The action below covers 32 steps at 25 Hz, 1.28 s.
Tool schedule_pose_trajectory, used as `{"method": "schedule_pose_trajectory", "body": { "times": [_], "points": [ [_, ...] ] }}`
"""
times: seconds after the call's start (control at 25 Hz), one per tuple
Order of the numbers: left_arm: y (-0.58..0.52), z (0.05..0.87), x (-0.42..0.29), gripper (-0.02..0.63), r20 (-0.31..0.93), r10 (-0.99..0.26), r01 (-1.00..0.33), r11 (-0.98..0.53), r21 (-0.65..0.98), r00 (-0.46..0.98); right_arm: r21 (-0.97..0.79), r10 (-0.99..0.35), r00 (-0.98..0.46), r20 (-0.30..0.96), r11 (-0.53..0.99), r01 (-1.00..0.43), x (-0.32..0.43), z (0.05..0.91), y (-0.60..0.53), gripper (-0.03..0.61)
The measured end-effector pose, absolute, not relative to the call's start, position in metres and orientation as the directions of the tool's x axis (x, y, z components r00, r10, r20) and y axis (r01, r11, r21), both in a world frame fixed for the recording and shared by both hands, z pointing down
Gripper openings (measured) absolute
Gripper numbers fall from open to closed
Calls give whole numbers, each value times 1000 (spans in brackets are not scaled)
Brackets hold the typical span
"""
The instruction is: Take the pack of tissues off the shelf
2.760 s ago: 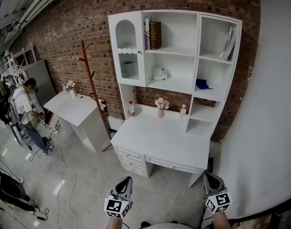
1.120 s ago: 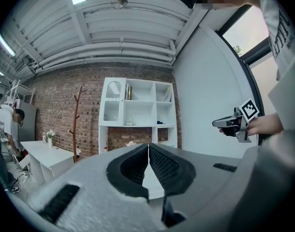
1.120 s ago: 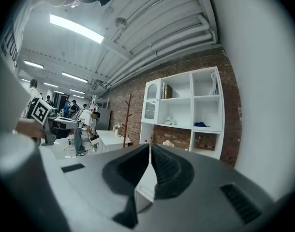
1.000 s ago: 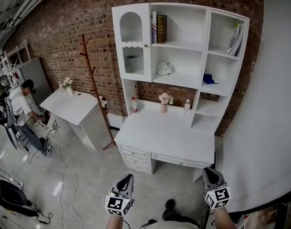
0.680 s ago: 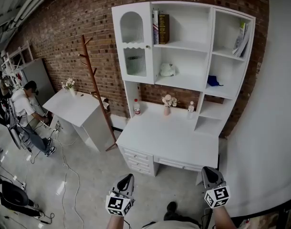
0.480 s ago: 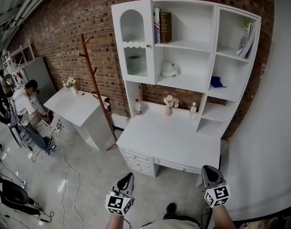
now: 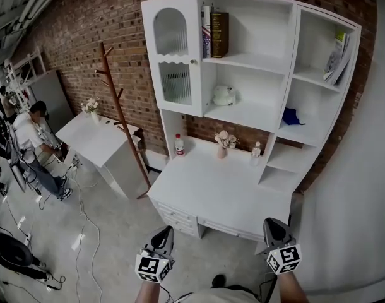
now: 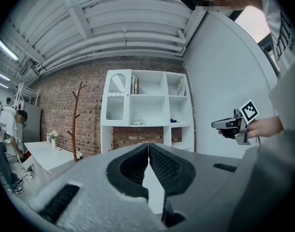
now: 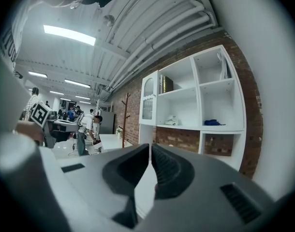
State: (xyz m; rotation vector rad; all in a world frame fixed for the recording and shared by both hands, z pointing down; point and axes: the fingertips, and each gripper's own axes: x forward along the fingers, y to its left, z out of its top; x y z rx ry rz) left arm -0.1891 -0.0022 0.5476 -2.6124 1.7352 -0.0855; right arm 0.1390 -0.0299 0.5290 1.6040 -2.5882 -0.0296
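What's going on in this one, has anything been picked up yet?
Nothing yet. A person stands back from the white desk with a shelf unit, holding the left tongs and right tongs low in front, both shut and empty. A small white bundle, possibly the pack of tissues, sits untouched on the middle shelf, far from both tongs.

A workshop is showing; beyond the fingers (image 7: 163, 238) a brick wall (image 7: 85, 36) is rising; leftward, people (image 7: 33, 136) are working among cables (image 7: 79, 223).
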Motion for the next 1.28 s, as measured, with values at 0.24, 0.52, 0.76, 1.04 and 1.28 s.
{"method": "schedule_pose_trajectory", "body": {
  "times": [0.24, 0.52, 0.76, 1.04, 1.28],
  "points": [
    [-36, 548, -166, 26, 50, -923, -923, -383, -37, 381, 63, -888, -454, 77, 459, -886, 160, 529, -69, 35],
    [-65, 547, -143, 26, 49, -929, -929, -369, -29, 367, 54, -873, -481, 84, 486, -873, 177, 536, -102, 35],
    [-76, 548, -135, 26, 56, -929, -929, -368, -29, 366, 52, -864, -498, 80, 502, -863, 181, 536, -117, 35],
    [-91, 550, -135, 26, 64, -926, -927, -375, -26, 373, 47, -858, -507, 88, 512, -858, 170, 538, -131, 35],
    [-125, 551, -139, 26, 49, -915, -916, -401, -14, 400, 54, -874, -480, 80, 484, -873, 164, 535, -153, 35]
  ]
}}
